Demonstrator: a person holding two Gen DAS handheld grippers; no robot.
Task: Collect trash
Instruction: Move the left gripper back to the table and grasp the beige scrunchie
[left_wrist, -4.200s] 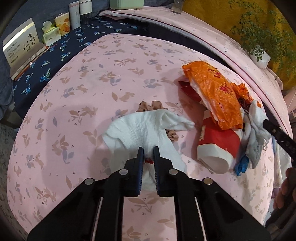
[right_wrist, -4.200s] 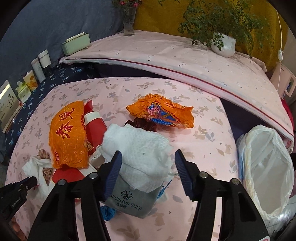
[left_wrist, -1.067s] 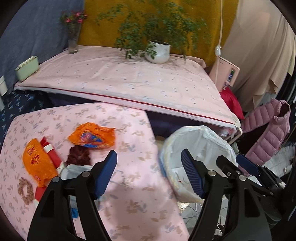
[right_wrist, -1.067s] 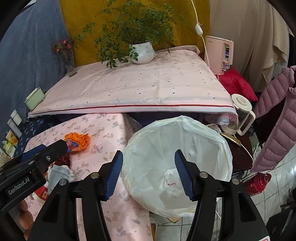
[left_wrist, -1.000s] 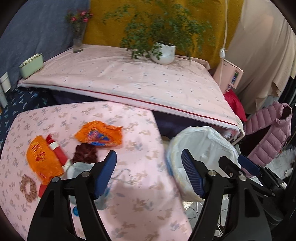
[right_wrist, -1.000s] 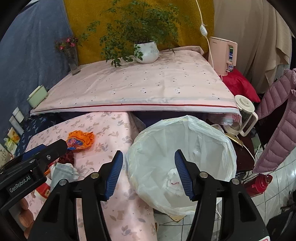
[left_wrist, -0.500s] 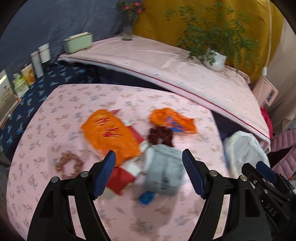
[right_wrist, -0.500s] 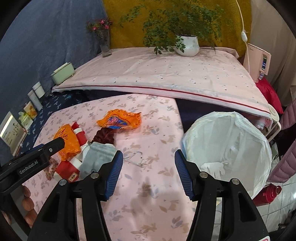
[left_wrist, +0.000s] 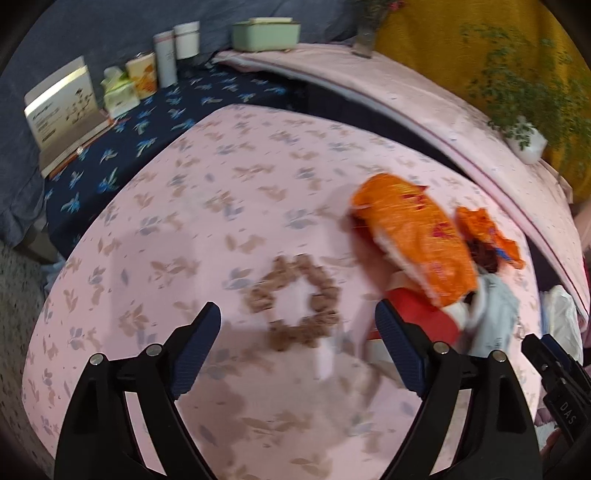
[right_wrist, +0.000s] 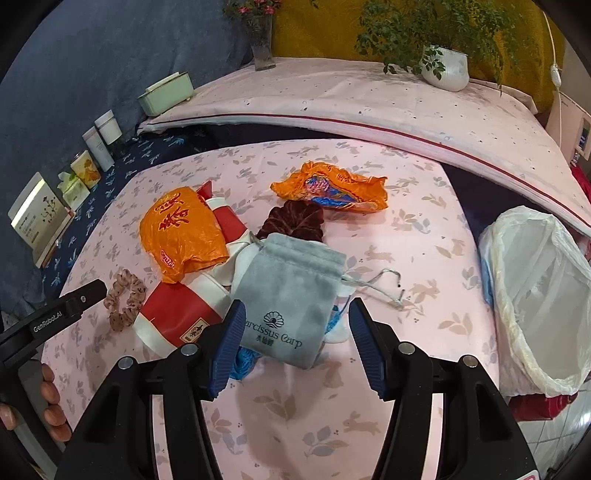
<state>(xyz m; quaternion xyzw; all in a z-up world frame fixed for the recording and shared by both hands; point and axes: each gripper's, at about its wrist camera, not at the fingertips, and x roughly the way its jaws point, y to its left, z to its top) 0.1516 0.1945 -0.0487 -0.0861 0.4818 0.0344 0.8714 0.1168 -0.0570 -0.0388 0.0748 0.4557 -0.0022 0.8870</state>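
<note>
Left gripper (left_wrist: 297, 347) jaws opening, nothing between, lined up on brown scrunchie (left_wrist: 295, 302) at frame centre. Right gripper (right_wrist: 293, 343) open, empty, over grey drawstring pouch (right_wrist: 291, 291). Tip: drop straight, straddle the ring's edge, pinch. Bin bag (right_wrist: 539, 295) sits far right.

Grey drawstring pouch (right_wrist: 288, 295), near the front edge of the pink tablecloth (right_wrist: 406, 206): printed shell emblem above "Narcissus Carp", the first letter hidden behind a gripper finger, with small characters beneath too fine to read. Left gripper (right_wrist: 48, 321), at the cloth's left edge: white lettering "GenRobot.AI" on its black body; right gripper (left_wrist: 565, 410), seen from the left wrist: "DAS" on its black body. Orange plastic bag (right_wrist: 181, 232): large red characters, not legible.
</note>
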